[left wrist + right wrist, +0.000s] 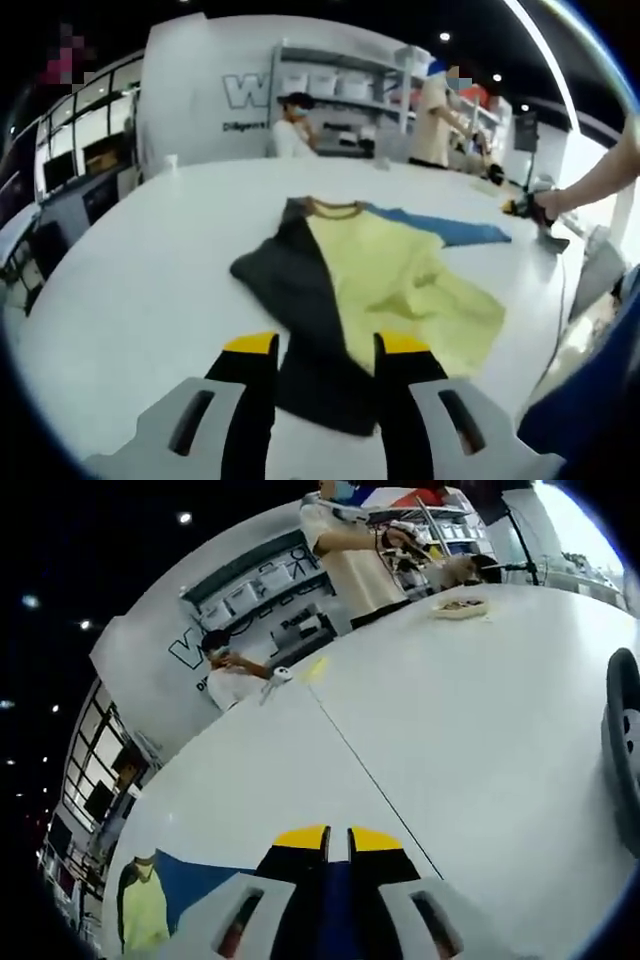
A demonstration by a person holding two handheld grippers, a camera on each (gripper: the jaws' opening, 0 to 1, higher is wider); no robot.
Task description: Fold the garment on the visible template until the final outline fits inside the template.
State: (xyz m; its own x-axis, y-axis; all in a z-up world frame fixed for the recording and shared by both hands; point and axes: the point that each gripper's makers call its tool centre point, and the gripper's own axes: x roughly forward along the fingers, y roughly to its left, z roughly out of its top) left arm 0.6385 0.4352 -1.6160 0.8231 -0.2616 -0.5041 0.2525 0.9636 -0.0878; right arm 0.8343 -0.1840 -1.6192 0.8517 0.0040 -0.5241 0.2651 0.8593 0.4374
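Garment (380,285) lies crumpled mid-bench (130,290), yellow front, dark side panel, blue sleeve stretched out toward far right. We see left gripper (327,352) hovering near its hem w/ fingers apart, holding nothing. In right gripper view, right gripper (337,838) has fingers nearly together, pinching blue cloth, prob. the sleeve end; rest of shirt sits at lower left there. No template outline we can make out. Risk as we judge it: pulling sleeve further drags whole shirt across bench & bunches it more; thin pinch could slip. Left fingers may grab two layers at hem.
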